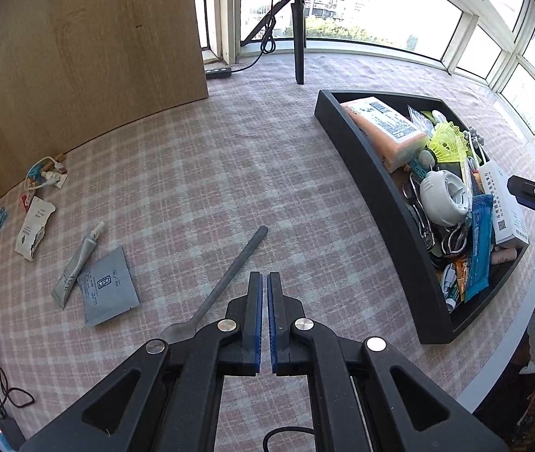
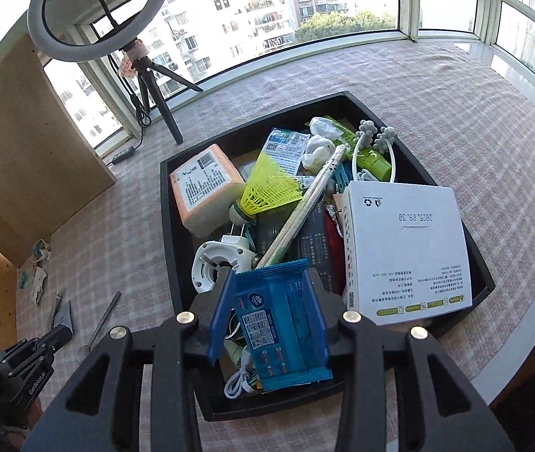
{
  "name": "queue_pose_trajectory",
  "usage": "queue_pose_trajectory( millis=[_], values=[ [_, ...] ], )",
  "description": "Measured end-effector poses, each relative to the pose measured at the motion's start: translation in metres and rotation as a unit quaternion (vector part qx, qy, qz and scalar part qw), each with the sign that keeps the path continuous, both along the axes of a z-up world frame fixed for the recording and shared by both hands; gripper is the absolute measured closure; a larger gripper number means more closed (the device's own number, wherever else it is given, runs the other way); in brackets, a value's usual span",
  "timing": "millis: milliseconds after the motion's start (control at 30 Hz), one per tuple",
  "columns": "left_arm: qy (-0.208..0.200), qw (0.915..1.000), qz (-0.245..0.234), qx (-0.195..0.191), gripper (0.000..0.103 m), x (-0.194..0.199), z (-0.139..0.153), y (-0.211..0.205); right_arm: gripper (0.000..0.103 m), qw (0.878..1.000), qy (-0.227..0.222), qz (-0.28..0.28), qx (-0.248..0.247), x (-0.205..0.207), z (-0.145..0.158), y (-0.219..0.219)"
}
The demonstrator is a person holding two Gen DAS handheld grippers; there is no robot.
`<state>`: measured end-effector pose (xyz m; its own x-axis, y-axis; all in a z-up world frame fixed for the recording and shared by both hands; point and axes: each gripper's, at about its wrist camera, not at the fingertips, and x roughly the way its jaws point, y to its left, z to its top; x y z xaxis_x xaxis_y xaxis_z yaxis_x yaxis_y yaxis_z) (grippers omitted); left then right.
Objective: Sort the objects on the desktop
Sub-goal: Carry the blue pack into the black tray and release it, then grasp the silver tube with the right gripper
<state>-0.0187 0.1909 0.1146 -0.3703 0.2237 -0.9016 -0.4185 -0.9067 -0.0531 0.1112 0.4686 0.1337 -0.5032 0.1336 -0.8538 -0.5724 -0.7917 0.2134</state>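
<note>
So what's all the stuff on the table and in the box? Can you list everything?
tray: one, black, on the checked cloth, crammed full
white box: one, in tray, near right
orange pack: one, in tray, far left
shuttlecock: one, yellow, tray middle
blue packet: one, tray's near edge, between the right gripper's fingers
metal spoon: one, grey, on cloth left of tray
grey sachet: one, beside a grey tube
ring light: one, white, on a black tripod by the window
left gripper: shut, empty
right gripper: open around packet
</note>
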Motion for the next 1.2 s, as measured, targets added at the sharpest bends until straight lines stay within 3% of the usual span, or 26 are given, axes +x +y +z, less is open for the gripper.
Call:
queue_pose_trajectory(
  millis=[267,600,833,1033,1200],
  values=[
    [0.001,0.9982,0.058,-0.016,0.099,-0.016,-0.007,-0.062,0.067,0.997,0.0,0.077,-0.024,-0.045,-0.011,-0.056],
    [-0.004,0.992,0.119,-0.043,0.099,-0.045,-0.029,-0.16,0.067,0.98,-0.02,0.19,-0.061,-0.122,-0.031,-0.156],
    [-0.015,0.9938,0.073,-0.082,0.091,-0.071,-0.058,-0.195,0.067,0.959,-0.057,0.253,-0.111,-0.191,-0.053,-0.232],
    [-0.023,0.9967,0.033,-0.07,0.081,-0.088,-0.072,-0.2,0.067,0.946,-0.099,0.272,-0.147,-0.244,-0.083,-0.286],
    [-0.019,0.9976,-0.004,-0.066,0.063,-0.094,-0.079,-0.192,0.067,0.94,-0.129,0.27,-0.167,-0.27,-0.109,-0.309]
  ],
)
